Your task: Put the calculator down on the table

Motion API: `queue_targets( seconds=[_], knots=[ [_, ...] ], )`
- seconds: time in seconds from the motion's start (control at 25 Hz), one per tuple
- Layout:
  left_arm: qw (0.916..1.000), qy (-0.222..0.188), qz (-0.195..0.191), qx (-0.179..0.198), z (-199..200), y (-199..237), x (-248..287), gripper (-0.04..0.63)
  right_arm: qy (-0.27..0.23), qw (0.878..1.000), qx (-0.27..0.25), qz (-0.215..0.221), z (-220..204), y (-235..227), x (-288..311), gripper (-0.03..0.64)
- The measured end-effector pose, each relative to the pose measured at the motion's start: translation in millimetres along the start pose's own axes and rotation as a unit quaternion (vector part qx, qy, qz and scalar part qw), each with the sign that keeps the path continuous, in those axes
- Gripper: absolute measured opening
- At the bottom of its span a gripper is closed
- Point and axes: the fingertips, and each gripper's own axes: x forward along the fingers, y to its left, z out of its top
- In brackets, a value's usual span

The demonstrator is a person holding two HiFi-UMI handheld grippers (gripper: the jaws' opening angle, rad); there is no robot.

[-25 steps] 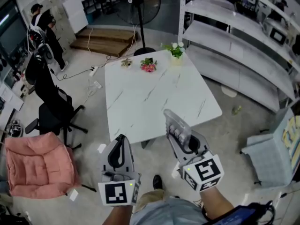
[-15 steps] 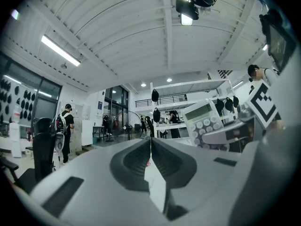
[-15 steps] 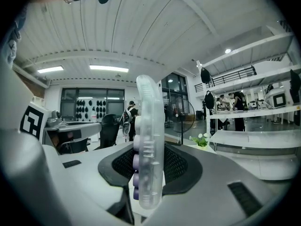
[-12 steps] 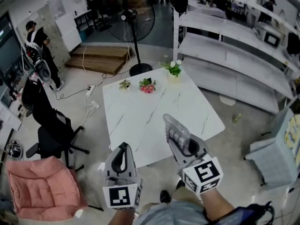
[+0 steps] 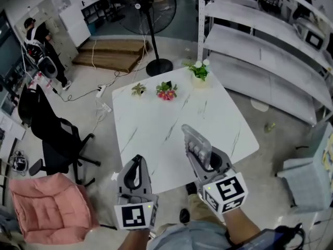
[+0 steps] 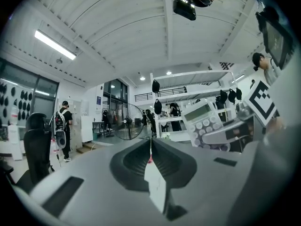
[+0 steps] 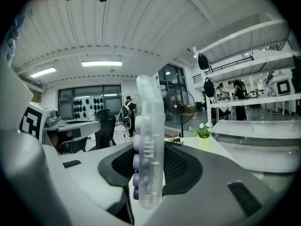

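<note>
My right gripper (image 5: 202, 152) is shut on a clear-cased calculator (image 5: 193, 141), which stands on edge with its keys facing left and sticks up over the near edge of the white marble table (image 5: 156, 120). In the right gripper view the calculator (image 7: 148, 145) rises upright between the jaws. My left gripper (image 5: 135, 170) hovers beside it at the table's near edge, jaws shut with nothing between them. The left gripper view shows the closed jaws (image 6: 150, 147) and, to the right, the calculator (image 6: 204, 124) held by the other gripper.
Small potted plants (image 5: 165, 90) and a white-flowered pot (image 5: 199, 70) stand along the table's far edge. A black office chair (image 5: 54, 137) and a pink cushion (image 5: 44, 210) are at the left. A standing fan (image 5: 153, 14) is behind the table, white shelving (image 5: 260, 40) at the right, and a person (image 5: 36, 35) far left.
Both grippers have come forward toward the table: its near edge now lies under them. The calculator stays held the same way in the right gripper.
</note>
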Motion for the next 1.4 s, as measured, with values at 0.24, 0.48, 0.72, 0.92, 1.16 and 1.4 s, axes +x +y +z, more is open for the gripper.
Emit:
queue_targets(
  seconds=[0.24, 0.48, 0.72, 0.92, 1.16, 1.4],
  knots=[
    [0.9997, 0.008, 0.019, 0.010, -0.1, 12.4, 55.6, 0.012, 0.015, 1.000, 0.010, 0.022, 3.9, -34.9, 56.2, 0.146],
    [0.9986, 0.002, 0.049, 0.019, 20.4, 26.2, 98.1, 0.014, 0.006, 0.999, 0.011, 0.053, 30.1, -62.9, 103.6, 0.146],
    [0.9964, -0.009, 0.080, 0.027, 37.5, 35.2, 119.0, 0.012, 0.006, 0.997, 0.007, 0.081, 46.9, -75.7, 132.2, 0.146],
    [0.9949, -0.003, 0.097, 0.026, 32.3, 41.6, 124.0, 0.012, 0.012, 0.996, 0.001, 0.093, 42.3, -78.2, 147.5, 0.146],
    [0.9948, 0.006, 0.100, 0.018, 20.7, 44.3, 129.3, 0.013, 0.039, 0.994, 0.002, 0.104, 22.8, -73.6, 154.7, 0.146],
    [0.9944, 0.024, 0.102, 0.010, -1.5, 48.1, 131.4, 0.014, 0.076, 0.992, 0.010, 0.104, -11.2, -71.9, 158.9, 0.146]
  ],
)
